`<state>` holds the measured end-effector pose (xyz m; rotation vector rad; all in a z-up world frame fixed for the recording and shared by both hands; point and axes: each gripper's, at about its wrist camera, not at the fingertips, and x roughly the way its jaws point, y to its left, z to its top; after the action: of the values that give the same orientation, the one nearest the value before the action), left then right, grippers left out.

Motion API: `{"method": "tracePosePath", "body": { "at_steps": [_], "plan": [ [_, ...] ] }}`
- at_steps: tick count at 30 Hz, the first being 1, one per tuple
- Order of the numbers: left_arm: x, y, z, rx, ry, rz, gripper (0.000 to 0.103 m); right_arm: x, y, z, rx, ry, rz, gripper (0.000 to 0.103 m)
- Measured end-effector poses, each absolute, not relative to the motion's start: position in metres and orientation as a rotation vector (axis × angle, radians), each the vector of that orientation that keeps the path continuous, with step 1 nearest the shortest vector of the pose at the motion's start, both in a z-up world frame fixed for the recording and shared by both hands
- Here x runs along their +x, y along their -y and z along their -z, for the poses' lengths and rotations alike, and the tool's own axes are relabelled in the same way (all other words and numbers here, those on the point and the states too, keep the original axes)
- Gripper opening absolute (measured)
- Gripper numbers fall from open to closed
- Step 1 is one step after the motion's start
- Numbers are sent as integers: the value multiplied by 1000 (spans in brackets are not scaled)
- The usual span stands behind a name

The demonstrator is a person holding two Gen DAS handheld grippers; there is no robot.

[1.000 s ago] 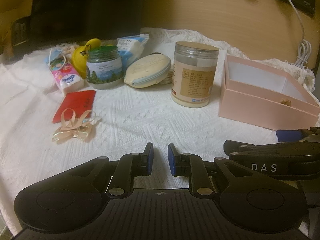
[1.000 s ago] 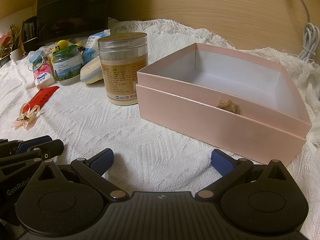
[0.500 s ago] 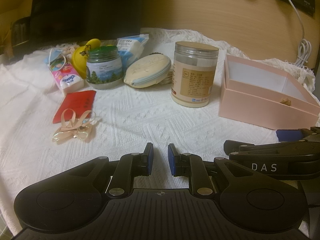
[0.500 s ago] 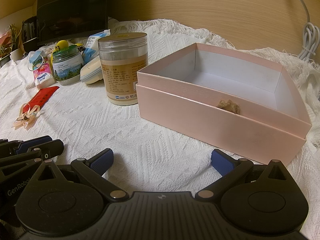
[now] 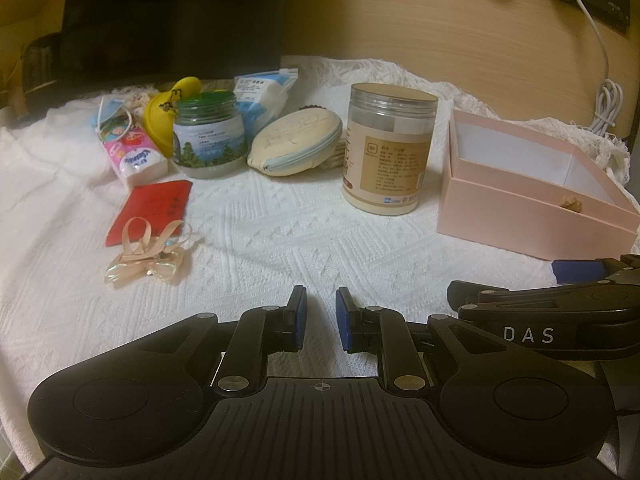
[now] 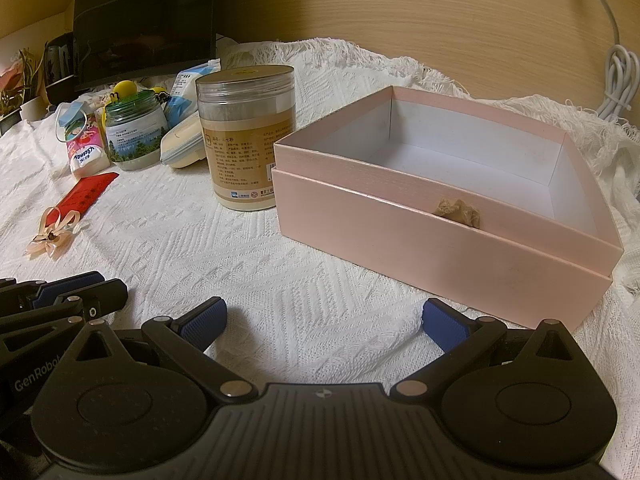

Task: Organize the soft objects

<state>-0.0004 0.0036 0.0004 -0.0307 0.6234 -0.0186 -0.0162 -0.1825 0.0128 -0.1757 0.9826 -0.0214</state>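
- Soft objects sit in a cluster at the far left of the white woven cloth (image 5: 280,232) that covers the worktop: a cream zip pouch (image 5: 298,144), a tissue pack (image 5: 134,156), a blue-and-white packet (image 5: 264,92) and a peach ribbon bow (image 5: 148,256) lying on the near end of a red envelope (image 5: 154,208).
- A yellow item (image 5: 168,116) is half hidden behind the green-lidded jar (image 5: 210,136), so what it is stays unclear; the blue-and-white packet is partly covered by that jar and the pouch.
- The print on the tall tan-lidded jar (image 6: 248,136) is too small to read.
- Nothing differs from half a second ago: both tools and all items are where they were.
- Left tool (image 5: 321,316) hovers low over bare cloth, its blue pads a narrow gap apart, gripping nothing; the bow is nearest, ahead and to its left, the rest well beyond.
- Right tool (image 6: 322,320) has its fingers spread wide, empty, just before the open pink box (image 6: 400,232); the soft cluster is far off to its left.
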Motion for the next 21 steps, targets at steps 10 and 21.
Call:
{"method": "tracePosePath", "body": {
  "at_steps": [10, 21],
  "plan": [
    [-1, -9, -1, -80, -623, 35, 19, -18, 186, -15, -174, -992, 2, 103],
    [25, -67, -21, -325, -820, 232, 19, 7, 183, -21, -194, -1222, -13, 103]
  ]
}}
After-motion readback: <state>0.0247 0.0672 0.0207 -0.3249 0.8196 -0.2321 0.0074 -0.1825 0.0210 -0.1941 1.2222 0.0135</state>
